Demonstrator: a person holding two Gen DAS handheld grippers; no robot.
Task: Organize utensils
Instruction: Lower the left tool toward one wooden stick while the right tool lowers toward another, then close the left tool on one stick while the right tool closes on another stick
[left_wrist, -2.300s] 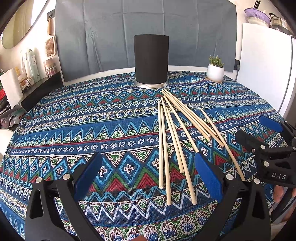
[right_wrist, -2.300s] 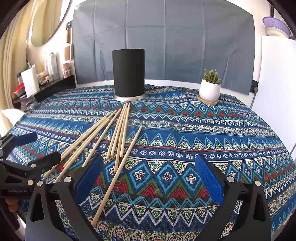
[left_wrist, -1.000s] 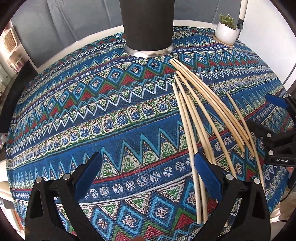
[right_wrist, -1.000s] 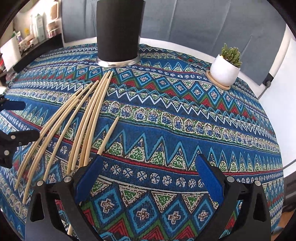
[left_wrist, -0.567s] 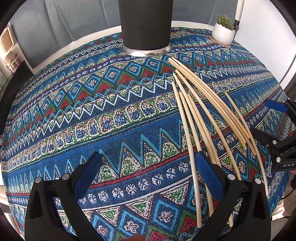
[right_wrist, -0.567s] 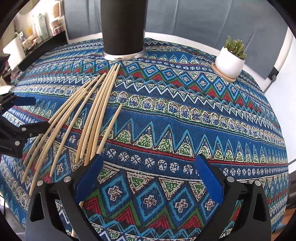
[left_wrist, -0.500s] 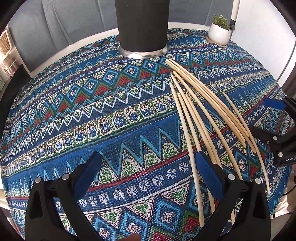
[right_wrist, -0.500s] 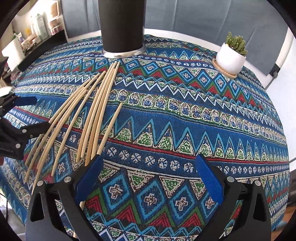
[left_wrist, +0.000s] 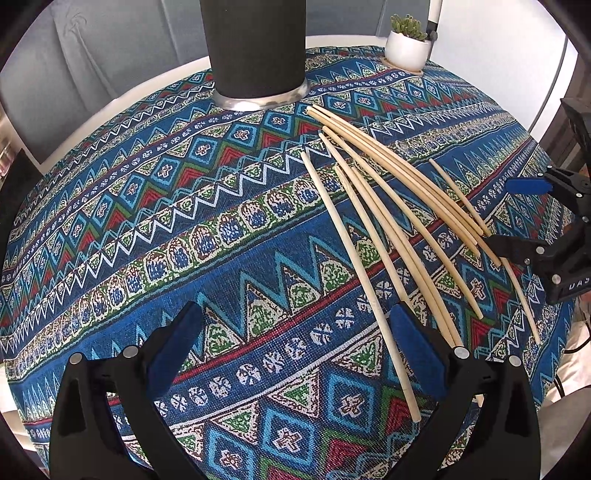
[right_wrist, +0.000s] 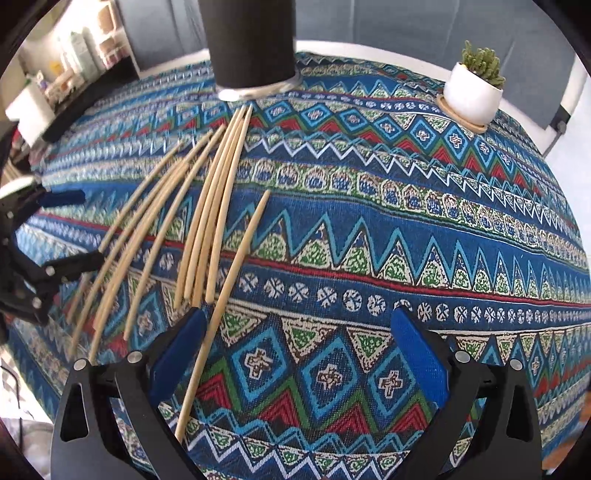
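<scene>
Chopsticks (left_wrist: 373, 206) are fanned loose on the patterned cloth of the counter (left_wrist: 147, 206), tips converging toward the black holder (left_wrist: 255, 48) near the far edge, presumably their destination. Both grippers are held spread wide and empty: left gripper (left_wrist: 295, 343) beside the leftmost stick, right gripper (right_wrist: 295, 343) with one stick just inside its left finger. "DAS" is readable on the right gripper's body. A potted succulent (right_wrist: 476, 85) sits toward the far right edge.

A tablecloth (left_wrist: 221, 229) is patterned in blue, red, green and white zigzags and diamonds; pale tan chopsticks (left_wrist: 373, 206) are seen; a black holder (left_wrist: 255, 44) has a silver base; blue pads (right_wrist: 417, 354) line black grippers.
</scene>
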